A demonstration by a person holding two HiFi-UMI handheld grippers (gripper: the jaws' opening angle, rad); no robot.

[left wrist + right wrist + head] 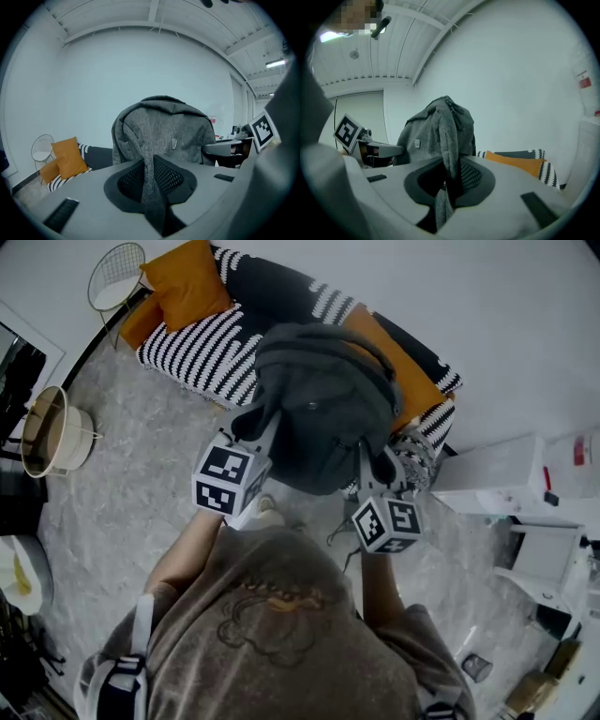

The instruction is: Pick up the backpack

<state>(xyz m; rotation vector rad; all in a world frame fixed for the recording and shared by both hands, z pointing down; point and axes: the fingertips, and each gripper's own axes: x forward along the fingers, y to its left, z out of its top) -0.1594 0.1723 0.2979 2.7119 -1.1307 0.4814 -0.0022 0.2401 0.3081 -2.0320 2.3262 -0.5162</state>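
A grey fabric backpack [323, 409] hangs in the air between both grippers, lifted clear of the sofa behind it. My left gripper [267, 427] is shut on one grey shoulder strap [152, 187], which runs down between its jaws in the left gripper view. My right gripper [370, 460] is shut on the other strap [449, 164]. The backpack's body [161, 131] fills the middle of the left gripper view, and its body [436, 133] shows from the side in the right gripper view. The right gripper's marker cube [262, 129] appears at the right edge of the left gripper view.
A black-and-white striped sofa [202, 348] with orange cushions [183, 282] stands along the wall behind the backpack. A wire side table [114, 276] is at its left end, a round basket [52, 432] sits on the floor at left, and white furniture [506, 474] stands at right.
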